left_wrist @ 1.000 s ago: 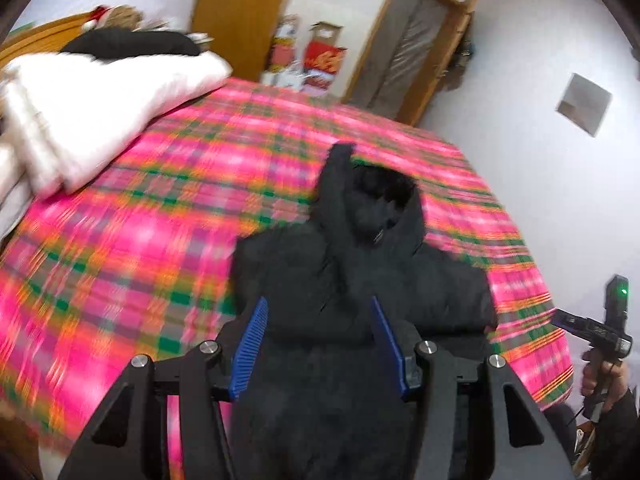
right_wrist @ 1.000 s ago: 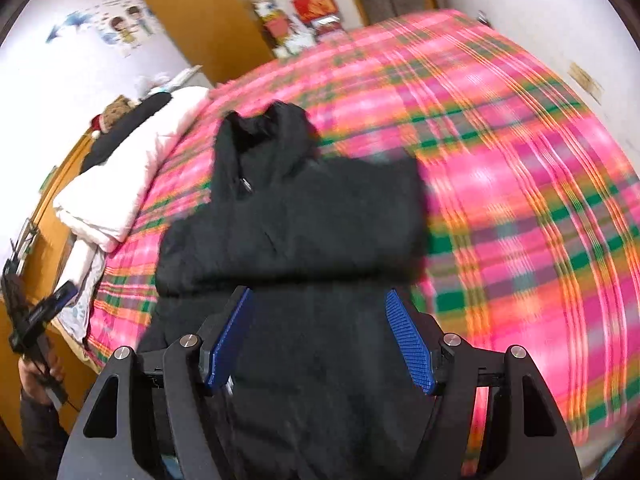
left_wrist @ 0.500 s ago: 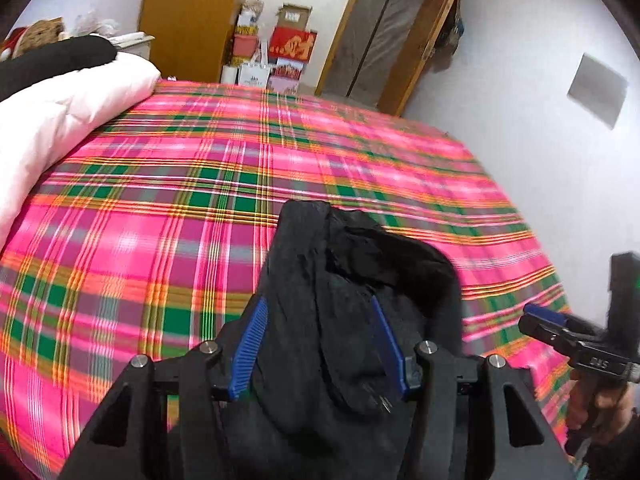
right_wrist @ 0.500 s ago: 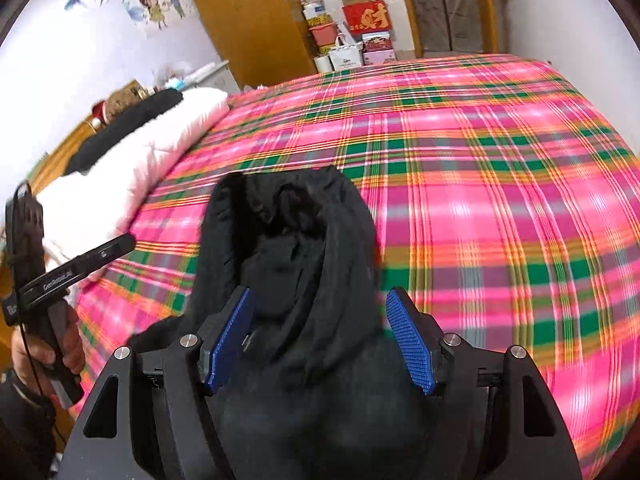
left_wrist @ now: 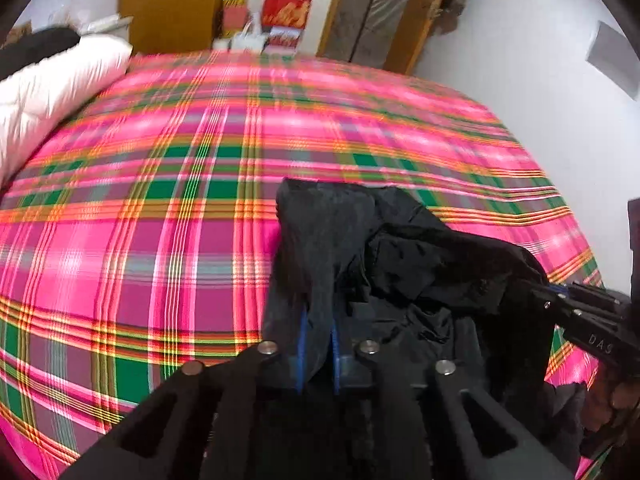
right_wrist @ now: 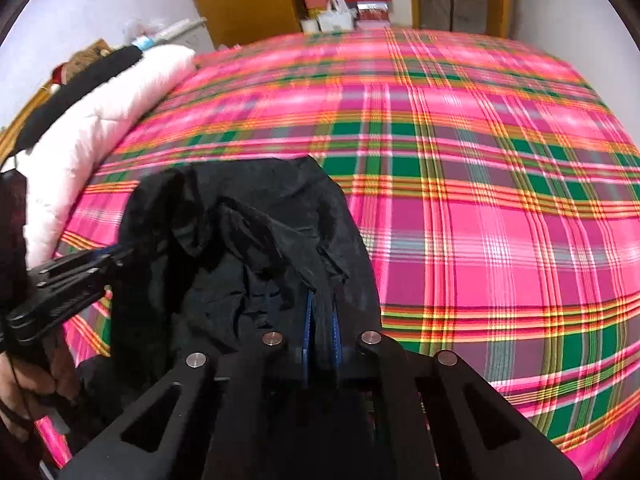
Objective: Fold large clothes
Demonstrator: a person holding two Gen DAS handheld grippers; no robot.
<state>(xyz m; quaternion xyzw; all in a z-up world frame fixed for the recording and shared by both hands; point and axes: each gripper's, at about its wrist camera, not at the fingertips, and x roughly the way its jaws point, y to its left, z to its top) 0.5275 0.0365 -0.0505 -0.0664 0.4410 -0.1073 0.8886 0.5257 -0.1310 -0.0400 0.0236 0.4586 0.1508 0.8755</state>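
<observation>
A black hooded jacket (left_wrist: 384, 256) lies bunched on the pink plaid bedspread (left_wrist: 160, 200); it also shows in the right wrist view (right_wrist: 248, 240). My left gripper (left_wrist: 318, 344) is shut on the hood's left edge, blue pads pinching the cloth. My right gripper (right_wrist: 322, 328) is shut on the hood's right edge. Each gripper shows in the other's view, the right one (left_wrist: 580, 316) at the jacket's right, the left one (right_wrist: 68, 280) at its left. The jacket's lower part is hidden behind the grippers.
A white quilt (left_wrist: 52, 92) with a dark item on it lies along the bed's left side, also in the right wrist view (right_wrist: 100, 120). A wooden wardrobe (left_wrist: 172, 4), boxes (left_wrist: 284, 12) and a door (left_wrist: 384, 12) stand past the bed's far end.
Both grippers have closed from open onto the edges of the hood. They came in lower and closer to the hood, which now stands gathered between them.
</observation>
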